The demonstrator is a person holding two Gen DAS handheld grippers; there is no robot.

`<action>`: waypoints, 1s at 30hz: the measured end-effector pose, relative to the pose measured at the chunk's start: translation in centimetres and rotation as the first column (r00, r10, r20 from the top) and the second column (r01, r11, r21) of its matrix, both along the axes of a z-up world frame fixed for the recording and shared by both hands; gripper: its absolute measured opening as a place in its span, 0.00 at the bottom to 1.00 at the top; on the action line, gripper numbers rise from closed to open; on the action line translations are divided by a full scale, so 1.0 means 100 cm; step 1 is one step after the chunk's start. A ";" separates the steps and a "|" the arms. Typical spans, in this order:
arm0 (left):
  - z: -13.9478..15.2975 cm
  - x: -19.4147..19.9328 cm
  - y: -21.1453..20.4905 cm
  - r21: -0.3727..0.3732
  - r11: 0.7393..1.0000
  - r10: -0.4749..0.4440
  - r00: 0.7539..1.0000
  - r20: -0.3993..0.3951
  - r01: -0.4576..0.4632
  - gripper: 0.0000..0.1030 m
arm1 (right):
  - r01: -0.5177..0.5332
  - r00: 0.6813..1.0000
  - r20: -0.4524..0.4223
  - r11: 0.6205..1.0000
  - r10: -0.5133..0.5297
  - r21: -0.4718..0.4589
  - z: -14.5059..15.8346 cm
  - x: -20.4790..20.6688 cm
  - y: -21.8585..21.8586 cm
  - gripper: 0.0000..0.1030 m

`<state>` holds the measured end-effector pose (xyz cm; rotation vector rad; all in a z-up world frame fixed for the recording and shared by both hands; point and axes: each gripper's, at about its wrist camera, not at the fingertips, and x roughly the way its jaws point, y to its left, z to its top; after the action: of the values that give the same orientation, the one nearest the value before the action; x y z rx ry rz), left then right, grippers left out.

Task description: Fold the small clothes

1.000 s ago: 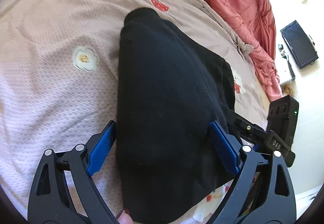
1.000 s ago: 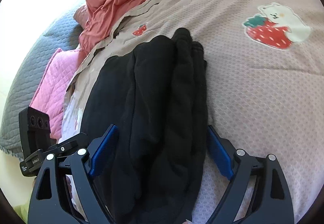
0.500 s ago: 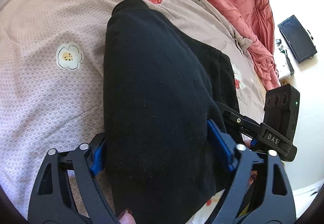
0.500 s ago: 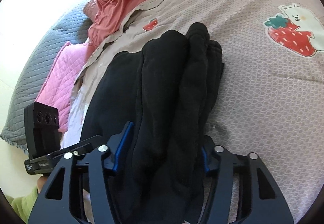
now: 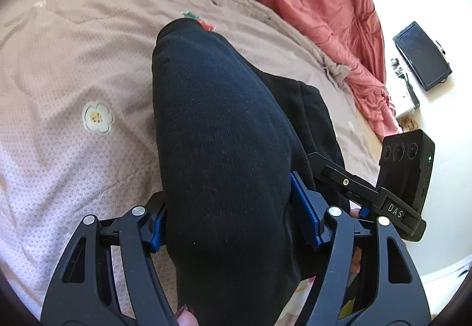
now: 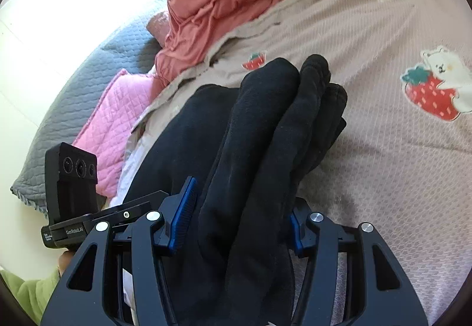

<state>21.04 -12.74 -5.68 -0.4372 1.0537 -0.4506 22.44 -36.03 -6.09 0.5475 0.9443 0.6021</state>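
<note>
The black garment (image 5: 224,149) lies bunched lengthwise on the beige bedspread (image 5: 73,66), near end raised. My left gripper (image 5: 236,225) is closing on it; my right gripper (image 6: 236,220) clamps its folds. I judge the fold barely begun, with flattening left.

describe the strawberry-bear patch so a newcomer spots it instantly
Start at the beige bedspread in the right wrist view. Right of the black garment sits the strawberry-bear patch: a white bear leaning on a red strawberry. The other strawberry patch is smaller, with no bear.
</note>
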 end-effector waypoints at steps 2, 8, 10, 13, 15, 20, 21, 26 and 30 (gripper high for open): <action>0.004 0.000 -0.002 -0.012 1.000 -0.003 1.000 0.010 0.004 0.59 | 0.014 1.000 0.019 1.000 -0.014 0.005 0.005 -0.001 -0.005 0.50; 0.010 -0.003 -0.013 -0.005 1.000 -0.015 0.998 0.053 0.016 0.59 | 0.037 0.998 0.045 0.999 -0.036 -0.007 0.010 -0.005 -0.015 0.50; 0.004 -0.002 -0.015 0.004 1.000 -0.020 0.999 0.044 0.020 0.59 | 0.044 0.999 0.033 0.998 -0.043 -0.034 0.007 -0.003 -0.014 0.50; -0.010 -0.001 -0.014 0.025 1.000 -0.013 1.000 0.007 0.013 0.60 | 0.038 0.999 -0.017 0.996 -0.040 -0.082 -0.005 0.001 -0.009 0.50; -0.020 -0.001 -0.012 0.034 0.999 -0.003 1.000 -0.020 0.004 0.60 | 0.036 0.997 -0.059 0.992 -0.043 -0.119 -0.015 0.003 -0.005 0.50; -0.026 -0.004 -0.007 0.033 0.999 0.003 1.000 -0.025 -0.002 0.63 | 0.054 0.993 -0.095 0.988 -0.069 -0.147 -0.023 0.005 -0.007 0.52; -0.027 -0.004 -0.006 0.034 0.999 0.004 1.000 -0.029 -0.003 0.63 | 0.056 0.993 -0.096 0.985 -0.072 -0.164 -0.024 0.004 -0.006 0.54; -0.027 -0.004 -0.008 0.045 0.999 0.014 0.999 -0.032 -0.012 0.66 | 0.076 0.992 -0.081 0.976 -0.094 -0.205 -0.022 0.002 -0.005 0.63; -0.023 -0.005 -0.005 0.051 0.998 0.022 0.999 -0.032 -0.020 0.67 | 0.094 0.994 -0.033 0.966 -0.105 -0.241 -0.013 -0.005 -0.005 0.65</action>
<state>20.51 -13.27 -7.95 -0.4111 1.0892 -0.3985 21.96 -36.49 -7.37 0.3907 1.0106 0.3794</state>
